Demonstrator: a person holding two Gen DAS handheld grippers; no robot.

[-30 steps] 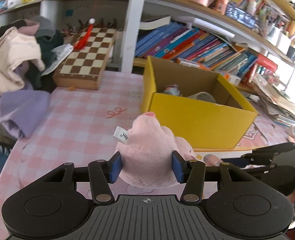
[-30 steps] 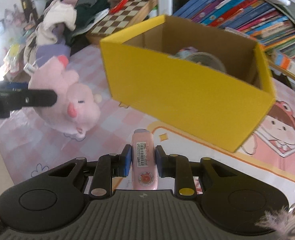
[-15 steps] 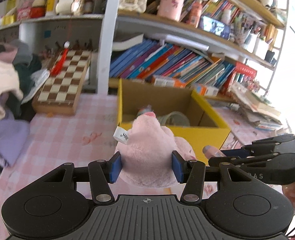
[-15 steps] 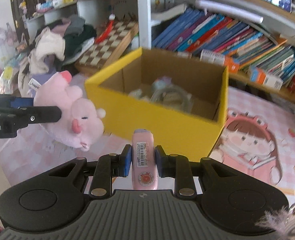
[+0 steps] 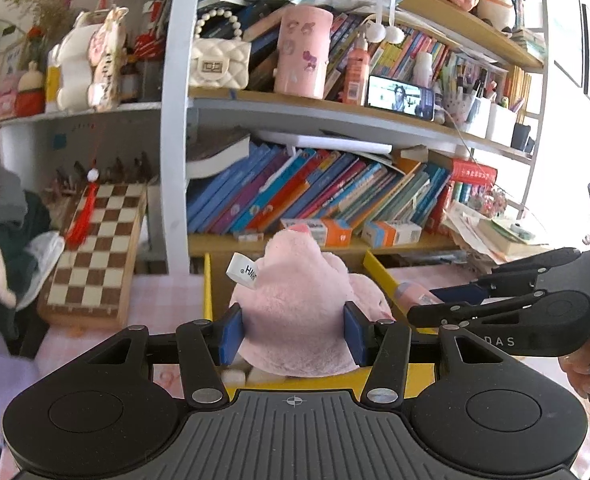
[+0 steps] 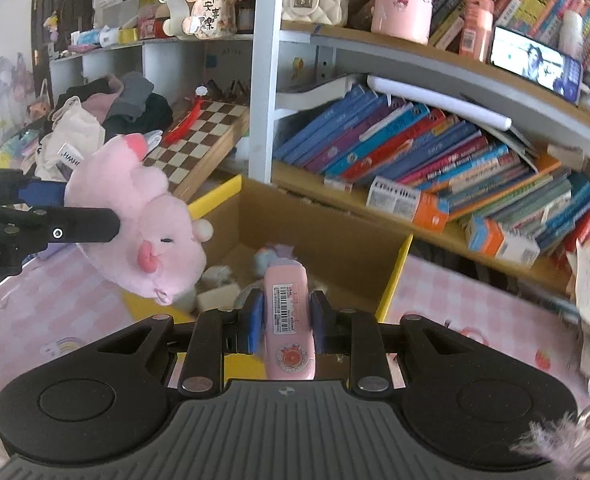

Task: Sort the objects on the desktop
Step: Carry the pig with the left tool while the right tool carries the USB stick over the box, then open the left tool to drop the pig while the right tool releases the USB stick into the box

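The plush pig (image 5: pixel 299 304) is clamped at its body by the left gripper (image 5: pixel 291 334), above the near-left rim of the yellow box (image 6: pixel 395 276); it looks soft, light and compressible. The pink tube (image 6: pixel 289 312), apparently rigid and smooth, sits pinched mid-length in the right gripper (image 6: pixel 285 320) over the box opening.

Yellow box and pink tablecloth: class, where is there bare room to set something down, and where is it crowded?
Free: the cardboard floor at the back of the yellow box, and the pink tablecloth between the box and the bookshelf. Crowded: the box's near left corner holds small toys, and clothes crowd the chessboard.
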